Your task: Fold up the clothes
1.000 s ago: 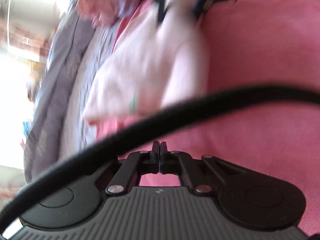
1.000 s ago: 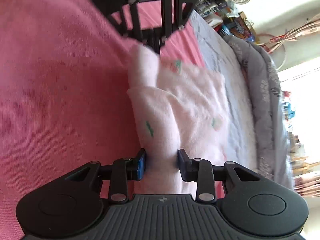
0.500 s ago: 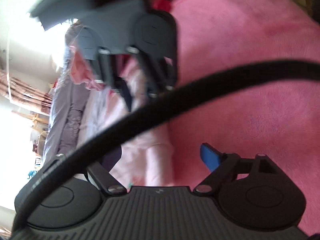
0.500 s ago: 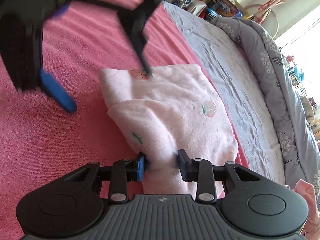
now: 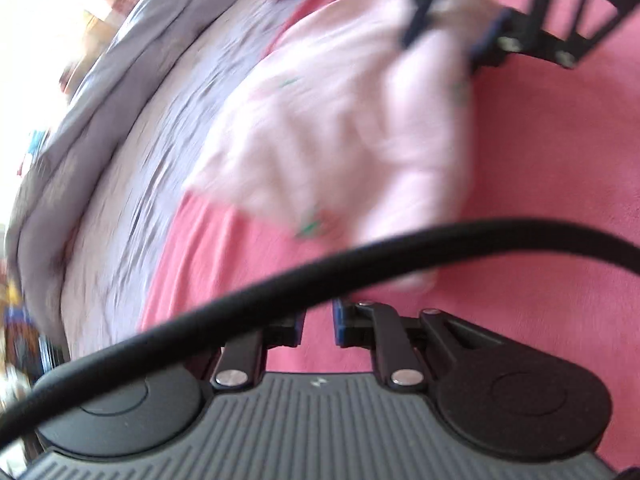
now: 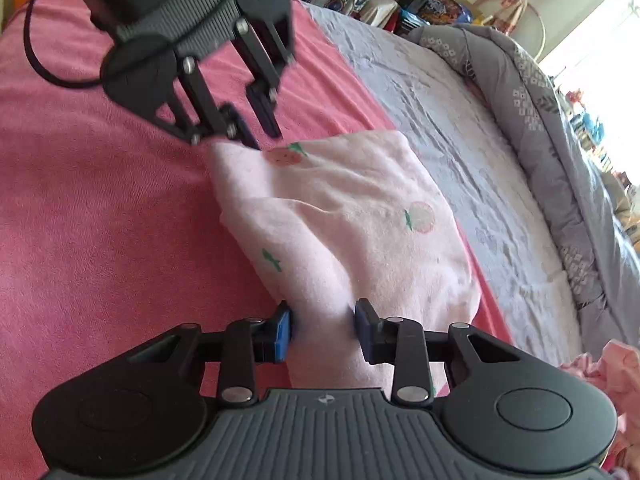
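A pale pink garment (image 6: 340, 216) printed with strawberries lies folded on the pink-red bed sheet (image 6: 100, 220). My right gripper (image 6: 324, 332) is shut on its near end, the cloth bunched between both blue pads. My left gripper (image 6: 262, 134) hangs at the garment's far corner, fingertips at the cloth's edge. In the blurred left wrist view the left gripper (image 5: 318, 320) has a narrow gap and its jaws are closing. Only sheet shows between them, and the garment (image 5: 352, 128) ends just beyond. The right gripper (image 5: 450, 36) grips the garment's far end there.
A grey sheet (image 6: 460, 128) and a grey flowered quilt (image 6: 532, 92) run along the right of the bed. Crumpled pink clothes (image 6: 600, 376) lie at the lower right. A black cable (image 5: 360, 256) crosses the left wrist view. Boxes and clutter (image 6: 424, 0) stand beyond the bed.
The left gripper went from shut to wide open and has narrowed again, swinging away and back to the garment's far corner. The right gripper kept its grip, and the garment now lies flatter.
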The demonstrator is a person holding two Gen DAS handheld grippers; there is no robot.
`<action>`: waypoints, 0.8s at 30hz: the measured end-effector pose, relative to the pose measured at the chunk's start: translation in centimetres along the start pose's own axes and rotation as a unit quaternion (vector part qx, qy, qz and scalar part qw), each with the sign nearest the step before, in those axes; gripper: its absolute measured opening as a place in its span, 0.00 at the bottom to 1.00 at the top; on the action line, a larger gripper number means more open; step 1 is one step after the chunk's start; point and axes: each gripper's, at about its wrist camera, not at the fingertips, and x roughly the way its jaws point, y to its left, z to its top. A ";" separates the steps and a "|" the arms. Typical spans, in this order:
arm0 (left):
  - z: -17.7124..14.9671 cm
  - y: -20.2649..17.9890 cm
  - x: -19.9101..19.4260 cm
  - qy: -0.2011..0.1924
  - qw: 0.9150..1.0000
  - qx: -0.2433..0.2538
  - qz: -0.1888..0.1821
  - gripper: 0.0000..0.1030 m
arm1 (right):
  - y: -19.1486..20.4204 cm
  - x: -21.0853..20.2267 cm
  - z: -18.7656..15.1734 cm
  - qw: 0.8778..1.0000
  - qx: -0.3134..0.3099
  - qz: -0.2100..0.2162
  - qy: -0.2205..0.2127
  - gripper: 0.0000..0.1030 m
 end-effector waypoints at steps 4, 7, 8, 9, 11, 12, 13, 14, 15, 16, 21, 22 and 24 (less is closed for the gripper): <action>-1.6 2.8 -3.3 -0.008 0.989 -0.136 -0.055 0.47 | 0.0 0.4 -0.2 1.000 -0.003 0.003 -0.014 0.47; -1.8 3.7 -6.2 -0.058 0.974 -0.214 -0.057 1.00 | 0.6 0.9 -0.2 1.000 -0.005 0.008 -0.019 0.66; -1.7 4.0 -6.8 -0.070 0.969 -0.232 -0.049 1.00 | 0.9 1.0 -0.3 1.000 -0.006 0.008 -0.018 0.68; -0.5 3.9 -6.1 -0.070 0.969 -0.236 -0.038 1.00 | 1.1 1.1 -0.2 1.000 -0.011 0.010 -0.019 0.72; 1.0 3.4 -2.9 -0.047 0.969 -0.240 -0.011 1.00 | 1.6 1.1 -0.4 0.999 -0.023 0.014 -0.022 0.78; 0.0 2.8 -2.4 -0.029 0.965 -0.261 -0.014 1.00 | 1.7 1.1 -0.5 0.999 -0.031 0.016 -0.020 0.79; -1.1 2.3 -1.8 -0.011 0.959 -0.281 -0.017 1.00 | 1.8 1.2 -0.8 0.999 -0.037 0.023 -0.017 0.80; -2.2 2.0 -1.3 0.005 0.952 -0.305 -0.023 1.00 | 1.9 1.2 -1.1 0.999 -0.042 0.031 -0.016 0.81; -3.7 2.8 -1.0 0.017 0.939 -0.343 -0.038 1.00 | 1.9 1.2 -1.5 0.998 -0.043 0.036 -0.015 0.84; -5.0 3.4 -0.7 0.036 0.932 -0.358 -0.032 1.00 | 1.8 1.2 -2.0 0.998 -0.039 0.038 -0.011 0.86; -9.7 4.6 -1.8 0.096 0.936 -0.336 0.044 0.95 | -1.3 1.3 -3.5 0.994 0.086 0.038 0.061 0.93; -9.9 5.3 -2.4 0.098 0.932 -0.346 0.052 0.90 | -1.8 0.8 -3.3 0.992 0.105 0.024 0.067 0.90; -9.5 6.6 -4.0 0.066 0.927 -0.362 0.067 0.83 | -2.8 -1.2 -2.5 0.988 0.149 0.015 0.036 0.90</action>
